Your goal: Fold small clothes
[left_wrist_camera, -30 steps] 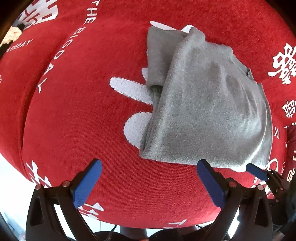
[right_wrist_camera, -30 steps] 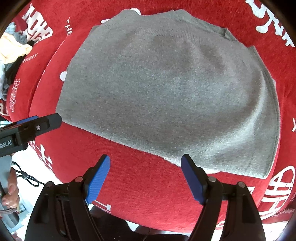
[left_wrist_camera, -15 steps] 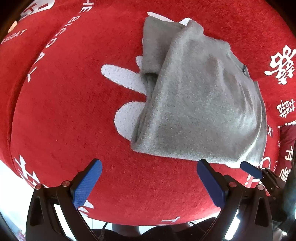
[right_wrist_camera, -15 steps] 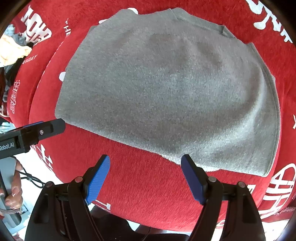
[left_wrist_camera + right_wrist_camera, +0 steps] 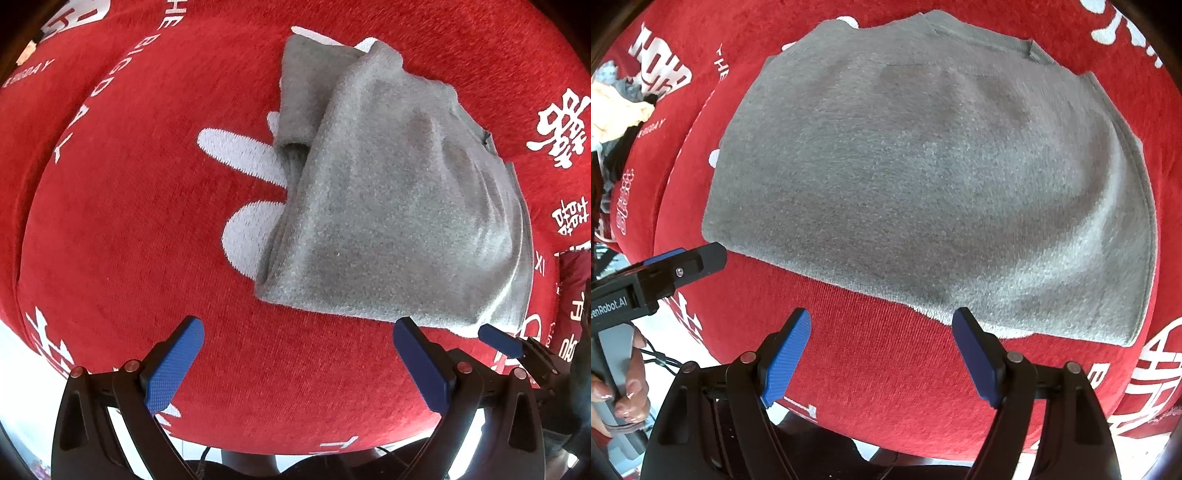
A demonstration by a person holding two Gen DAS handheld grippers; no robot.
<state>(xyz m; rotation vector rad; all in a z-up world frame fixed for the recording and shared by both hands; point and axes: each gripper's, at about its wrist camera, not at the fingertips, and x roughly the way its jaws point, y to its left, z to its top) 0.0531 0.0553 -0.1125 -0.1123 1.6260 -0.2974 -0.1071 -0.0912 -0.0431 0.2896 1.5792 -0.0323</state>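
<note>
A grey knit garment (image 5: pixel 399 206) lies folded on the red cloth, its sleeve tucked under along its left side. In the right wrist view the garment (image 5: pixel 931 177) fills the middle, with the neckline at the far edge. My left gripper (image 5: pixel 295 332) is open and empty, just short of the garment's near hem. My right gripper (image 5: pixel 882 325) is open and empty, its right fingertip at the near hem. The left gripper's tip (image 5: pixel 698 258) shows near the garment's near left corner.
The red cloth (image 5: pixel 129 221) with white lettering covers the table, whose near edge runs just under both grippers. A pile of other clothes (image 5: pixel 617 110) lies at the far left in the right wrist view. A red cushion (image 5: pixel 572 273) sits at the right.
Both grippers have drifted slightly closer to the garment's near hem. Both stay open, and the garment has not moved.
</note>
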